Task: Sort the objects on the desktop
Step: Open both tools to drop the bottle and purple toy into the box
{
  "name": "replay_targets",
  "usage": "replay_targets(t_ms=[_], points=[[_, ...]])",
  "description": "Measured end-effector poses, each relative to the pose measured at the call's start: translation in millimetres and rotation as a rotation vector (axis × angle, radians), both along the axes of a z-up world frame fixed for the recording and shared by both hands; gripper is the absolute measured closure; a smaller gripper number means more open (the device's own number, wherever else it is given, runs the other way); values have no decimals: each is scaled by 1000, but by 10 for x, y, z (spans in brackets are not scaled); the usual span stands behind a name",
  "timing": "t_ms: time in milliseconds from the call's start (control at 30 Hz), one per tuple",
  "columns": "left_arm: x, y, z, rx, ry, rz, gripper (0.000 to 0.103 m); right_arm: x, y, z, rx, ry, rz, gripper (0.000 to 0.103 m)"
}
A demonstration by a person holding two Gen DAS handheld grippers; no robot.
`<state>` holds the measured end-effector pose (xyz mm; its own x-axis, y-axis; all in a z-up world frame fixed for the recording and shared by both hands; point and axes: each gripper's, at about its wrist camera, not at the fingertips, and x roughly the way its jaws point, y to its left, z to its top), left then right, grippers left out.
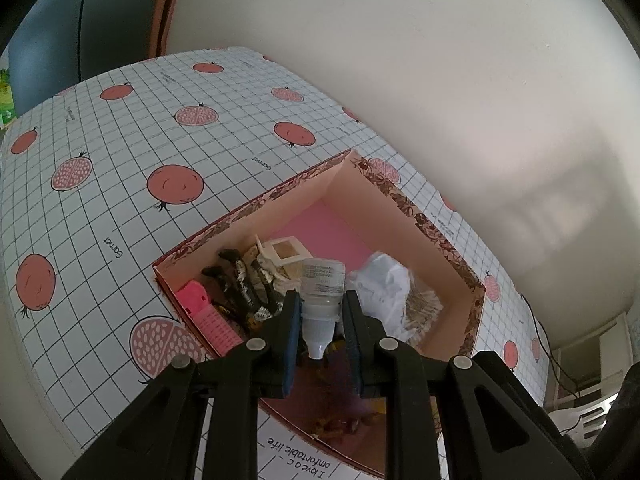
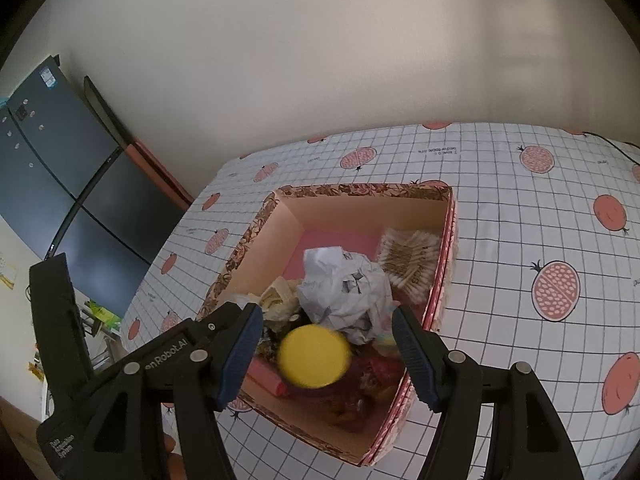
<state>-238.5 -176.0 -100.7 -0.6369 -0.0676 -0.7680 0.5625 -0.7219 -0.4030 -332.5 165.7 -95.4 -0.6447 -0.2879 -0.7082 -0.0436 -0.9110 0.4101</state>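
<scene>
An open pink cardboard box (image 1: 460,256) (image 2: 288,204) with a floral rim stands on the pomegranate-print tablecloth. My left gripper (image 1: 320,312) is shut on a small clear dropper bottle (image 1: 322,292) and holds it above the box, nozzle toward the camera. My right gripper (image 2: 328,344) is open above the box's near end. A blurred yellow round object (image 2: 315,355) sits between its fingers without touching them. In the box lie crumpled white paper (image 2: 344,292), a pack of cotton swabs (image 2: 408,264), a pink comb-like item (image 1: 208,316), black clips (image 1: 240,288) and a white frame (image 1: 286,250).
The tablecloth (image 1: 120,160) (image 2: 520,240) spreads around the box. A plain wall stands behind the table. A dark fridge (image 2: 48,152) is at the left. A thin cable (image 1: 548,344) runs off the table's right edge.
</scene>
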Motion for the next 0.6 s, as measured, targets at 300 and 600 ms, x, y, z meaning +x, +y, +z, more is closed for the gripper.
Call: replay_targets(t_ms=[300, 600], points=[[-18, 22, 23, -15, -6, 2, 62, 14, 114, 12, 22, -2, -39, 32], [-14, 31, 43, -33, -15, 8, 54, 2, 265, -23, 43, -22, -106, 25]])
